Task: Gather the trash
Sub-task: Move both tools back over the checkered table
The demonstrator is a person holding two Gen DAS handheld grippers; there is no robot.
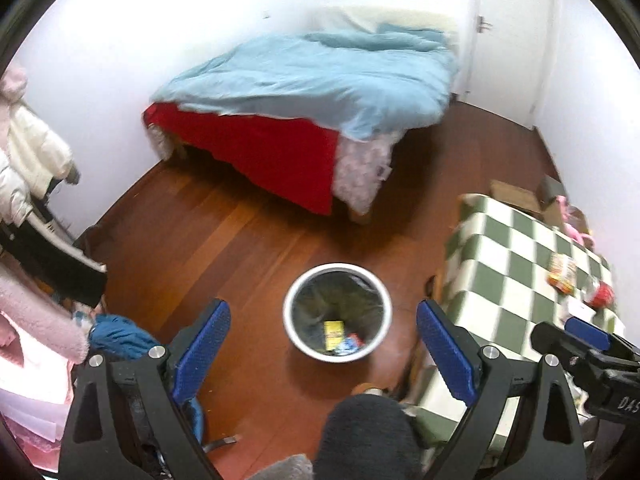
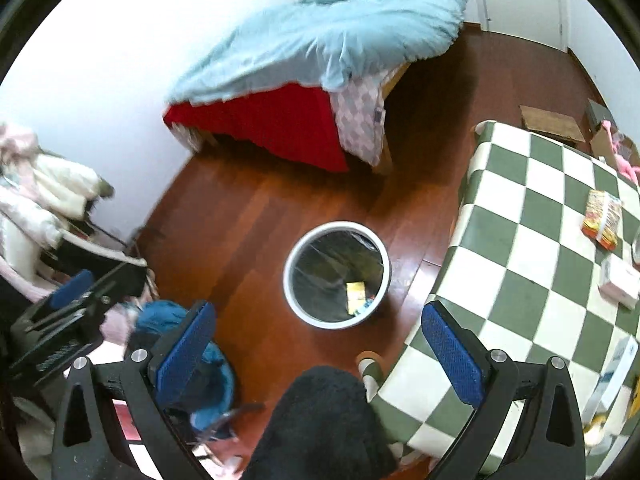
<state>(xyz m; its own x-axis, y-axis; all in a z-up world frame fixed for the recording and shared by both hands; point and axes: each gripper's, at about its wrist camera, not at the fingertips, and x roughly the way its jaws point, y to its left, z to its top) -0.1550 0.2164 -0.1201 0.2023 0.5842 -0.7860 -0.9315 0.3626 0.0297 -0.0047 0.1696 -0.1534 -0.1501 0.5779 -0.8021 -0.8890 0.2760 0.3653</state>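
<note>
Looking through the left wrist camera, the left gripper (image 1: 323, 344) hangs wide and empty above the round white-rimmed, black-lined trash bin (image 1: 337, 312); an orange snack wrapper (image 1: 562, 273) lies right of the bin on the green-and-white checked table (image 1: 508, 272).

In the right wrist view, the right gripper (image 2: 318, 350) also gapes empty. It should probably swing right from the bin, squaring its pads across the wrapper's narrow width.

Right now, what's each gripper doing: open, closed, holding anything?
Left gripper: open, empty, above the trash bin.
Right gripper: open, empty, beside the checkered table.
</note>
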